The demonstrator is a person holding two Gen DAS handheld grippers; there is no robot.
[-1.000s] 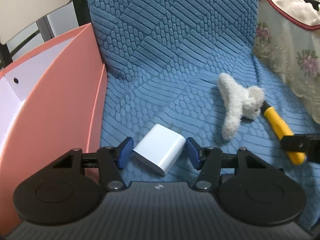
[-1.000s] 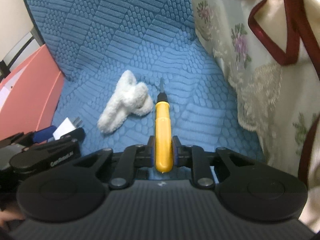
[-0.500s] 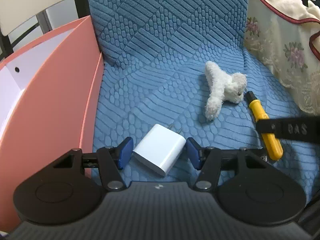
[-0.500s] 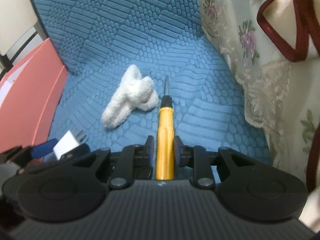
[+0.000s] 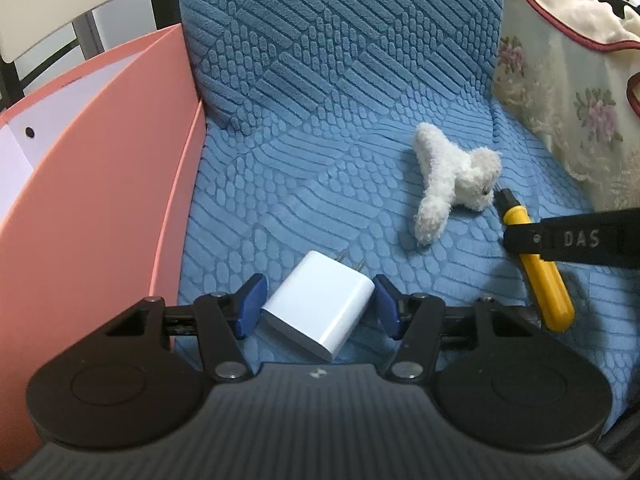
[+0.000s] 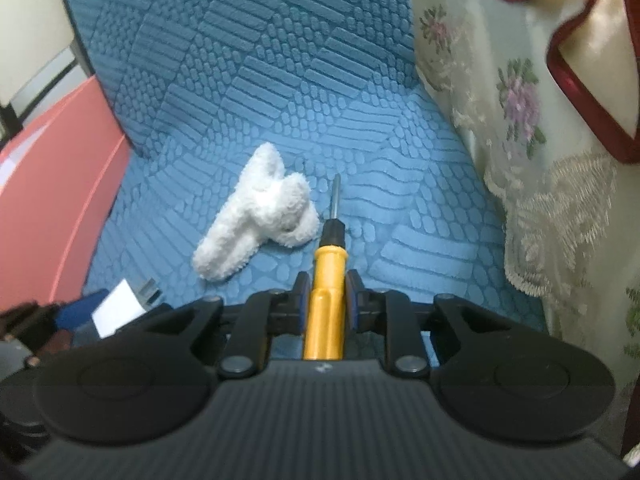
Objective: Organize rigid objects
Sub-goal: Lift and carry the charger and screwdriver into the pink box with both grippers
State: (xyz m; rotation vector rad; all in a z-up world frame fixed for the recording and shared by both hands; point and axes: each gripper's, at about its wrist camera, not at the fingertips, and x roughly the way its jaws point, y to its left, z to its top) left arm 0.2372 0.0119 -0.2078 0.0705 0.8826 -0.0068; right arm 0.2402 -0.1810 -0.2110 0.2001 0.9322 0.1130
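Note:
A white plug-in charger (image 5: pixel 320 312) lies on the blue textured seat cover (image 5: pixel 320 168), between the blue pads of my left gripper (image 5: pixel 318 306); small gaps show on both sides, so the gripper is open around it. My right gripper (image 6: pixel 327 304) is shut on the handle of a yellow screwdriver (image 6: pixel 326 300), its metal tip pointing away. The screwdriver also shows in the left wrist view (image 5: pixel 536 272), held by the right gripper's finger (image 5: pixel 576 238). The charger shows at the lower left of the right wrist view (image 6: pixel 120 308).
A white plush toy (image 5: pixel 452 184) lies on the seat beside the screwdriver's tip; it also shows in the right wrist view (image 6: pixel 260 212). A pink open box (image 5: pixel 92 184) stands at the left. A floral lace cloth (image 6: pixel 540 140) hangs at the right.
Both grippers have drawn back slightly and the views shifted. The right gripper stays shut on the screwdriver, which sits further back between its pads. The left gripper stays open around the charger.

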